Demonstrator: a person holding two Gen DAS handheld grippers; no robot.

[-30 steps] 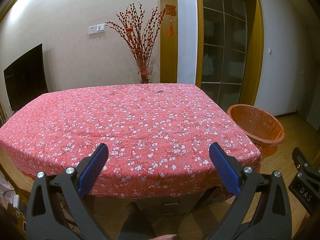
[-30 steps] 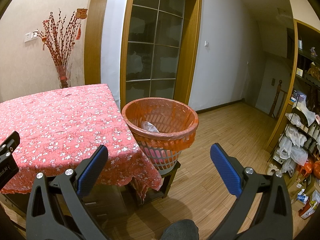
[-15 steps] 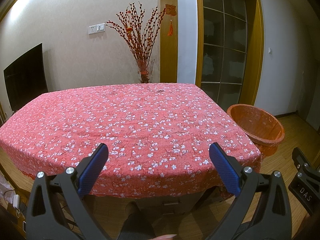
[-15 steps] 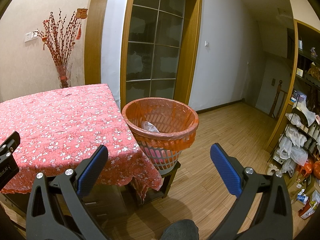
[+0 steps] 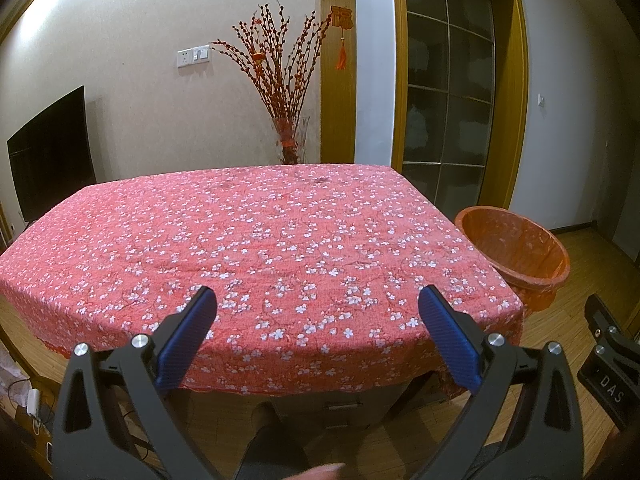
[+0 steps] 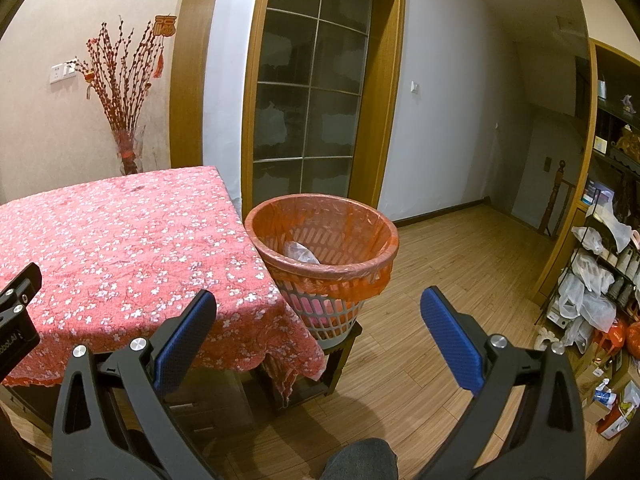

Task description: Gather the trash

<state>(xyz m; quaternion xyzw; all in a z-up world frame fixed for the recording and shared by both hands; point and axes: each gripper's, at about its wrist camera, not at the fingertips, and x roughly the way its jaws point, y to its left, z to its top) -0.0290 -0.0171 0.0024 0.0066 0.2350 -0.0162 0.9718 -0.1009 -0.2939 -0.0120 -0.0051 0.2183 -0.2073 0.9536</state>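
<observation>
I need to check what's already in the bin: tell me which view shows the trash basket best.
The right wrist view: the trash basket sits centred, its orange liner, inside and a crumpled clear piece visible. The left wrist view catches only its rim past the table's corner.

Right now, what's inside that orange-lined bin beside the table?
In the right wrist view the bin holds an orange bag liner and one crumpled clear plastic piece low inside. The near wall hides the bottom, so anything else down there cannot be seen.
</observation>
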